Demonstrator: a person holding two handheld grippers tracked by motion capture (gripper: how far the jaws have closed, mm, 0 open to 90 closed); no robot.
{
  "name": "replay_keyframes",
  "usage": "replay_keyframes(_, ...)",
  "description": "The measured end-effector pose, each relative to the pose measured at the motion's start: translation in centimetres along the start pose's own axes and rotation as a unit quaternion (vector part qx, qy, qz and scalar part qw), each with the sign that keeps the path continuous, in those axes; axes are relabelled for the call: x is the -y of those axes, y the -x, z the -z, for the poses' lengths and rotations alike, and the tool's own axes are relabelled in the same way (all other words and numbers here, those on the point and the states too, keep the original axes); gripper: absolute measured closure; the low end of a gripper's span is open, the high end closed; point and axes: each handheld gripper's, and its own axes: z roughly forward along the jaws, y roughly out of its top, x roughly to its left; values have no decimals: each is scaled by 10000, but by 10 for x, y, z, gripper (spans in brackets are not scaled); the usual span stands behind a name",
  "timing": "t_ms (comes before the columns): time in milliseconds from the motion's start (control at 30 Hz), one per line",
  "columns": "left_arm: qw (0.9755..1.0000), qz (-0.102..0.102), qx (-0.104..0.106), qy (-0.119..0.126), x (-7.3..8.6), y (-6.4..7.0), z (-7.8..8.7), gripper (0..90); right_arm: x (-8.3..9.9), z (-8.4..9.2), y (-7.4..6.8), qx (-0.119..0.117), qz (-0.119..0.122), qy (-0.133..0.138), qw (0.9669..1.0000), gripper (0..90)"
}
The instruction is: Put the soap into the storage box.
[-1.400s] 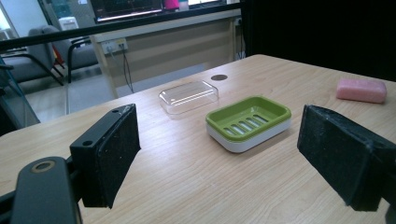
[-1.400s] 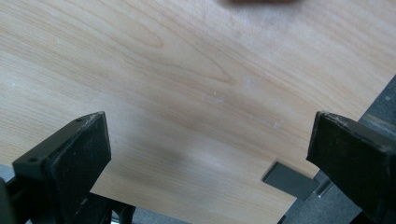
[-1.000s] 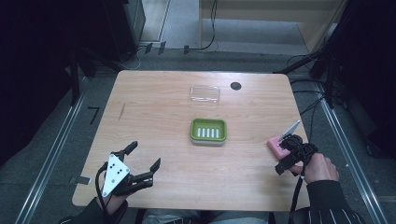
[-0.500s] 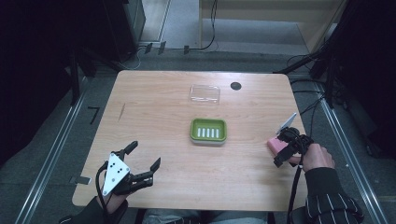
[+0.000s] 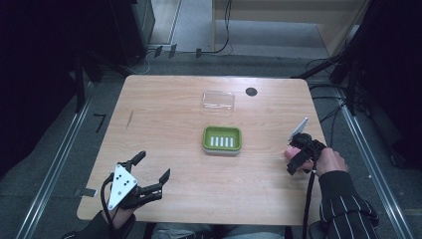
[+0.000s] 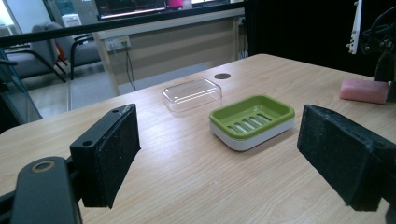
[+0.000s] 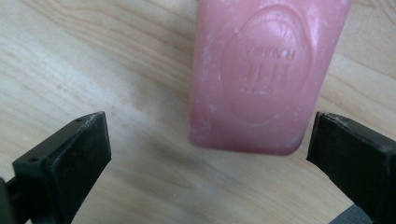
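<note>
Hovering: right gripper (image 5: 297, 158) sits at right-centre of the high view, over the pink soap bar (image 7: 261, 74)
Right jaws: spread wide, nothing between the pads; in the right gripper view the bar lies flat on the wood, its near end between the two jaw tips, closer to the right-hand one, touching neither
Soap bar: embossed oval stamp faces up, text too blurred to read; in the left gripper view it shows at the right edge (image 6: 363, 90)
Left gripper: (image 5: 149, 175) lower left of the high view, jaws released and wide apart, holding nothing, just above the table (image 5: 164, 129)
Soap dish: green with slotted tray, white base (image 5: 222, 140), centre of the table, empty, well apart from both grippers
Clear lid: (image 5: 218, 100) lies above the dish in the high view, near it, not touching
Dark round spot: (image 5: 251, 91) just right of the lid, on the tabletop
Hands: right hand (image 5: 328, 160) with striped sleeve comes in from lower right
</note>
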Motion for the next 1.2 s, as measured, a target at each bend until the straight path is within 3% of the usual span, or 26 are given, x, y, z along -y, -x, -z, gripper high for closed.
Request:
replay_keyframes(533,10000,-5,16,-1,0,0,0,136,-12,-12,2,-86,-1,-154,9998,9)
replay_keyframes(767,10000,2,6,5,0,0,0,136,-11,-15,5,-93,-50,-149,9998,103)
replay_keyframes(1067,10000,-21,27,3,0,0,0,136,-9,-13,5,83,-115,-78,9999,203)
replay_keyframes(1200,10000,-22,17,1,0,0,1,136,-7,-11,6,123,-125,-14,9998,296)
